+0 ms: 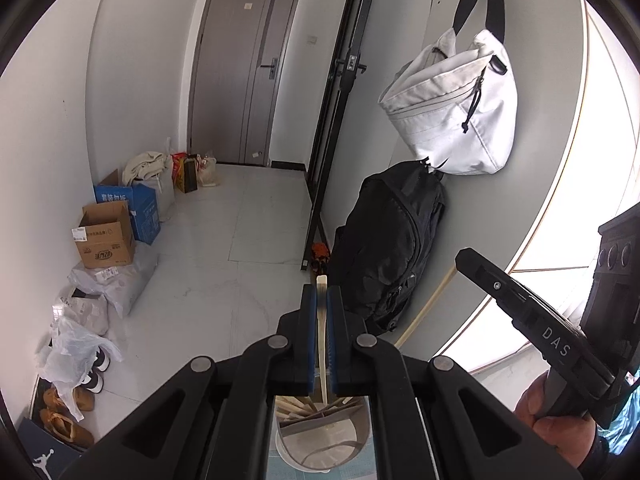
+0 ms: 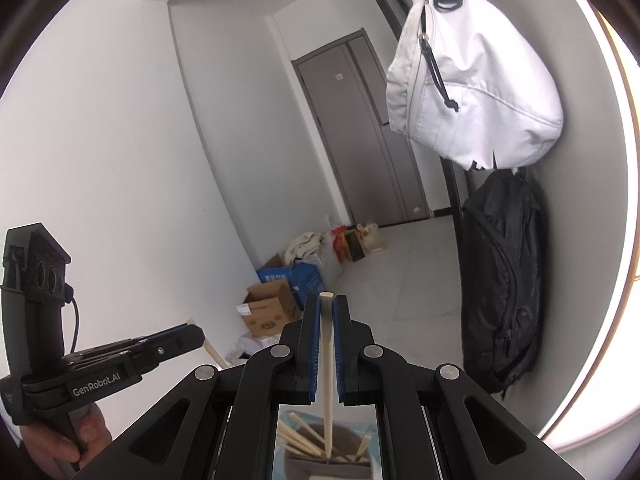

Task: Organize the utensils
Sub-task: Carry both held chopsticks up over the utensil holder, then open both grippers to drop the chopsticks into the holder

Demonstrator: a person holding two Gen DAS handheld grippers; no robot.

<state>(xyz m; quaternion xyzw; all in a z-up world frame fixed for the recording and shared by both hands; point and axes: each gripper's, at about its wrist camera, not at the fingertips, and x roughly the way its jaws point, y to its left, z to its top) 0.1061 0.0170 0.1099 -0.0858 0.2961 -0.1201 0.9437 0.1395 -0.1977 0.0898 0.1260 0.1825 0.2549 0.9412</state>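
In the left wrist view my left gripper (image 1: 321,292) is shut on a pale wooden chopstick (image 1: 321,320) that stands upright between the blue pads (image 1: 309,320). Its lower end reaches down toward a grey utensil holder (image 1: 320,424) with several chopsticks in it. My right gripper (image 1: 464,258) shows at the right, a hand on its handle, with another chopstick (image 1: 428,304) hanging from its tip. In the right wrist view my right gripper (image 2: 327,302) is shut on a chopstick (image 2: 328,352) above the grey holder (image 2: 340,460). My left gripper (image 2: 196,334) appears at the left.
A white bag (image 1: 452,104) hangs on the wall over a black backpack (image 1: 388,244). Cardboard boxes (image 1: 106,236), plastic bags (image 1: 76,352) and shoes (image 1: 68,400) line the left wall. A grey door (image 1: 244,72) stands at the end of the tiled floor (image 1: 224,240).
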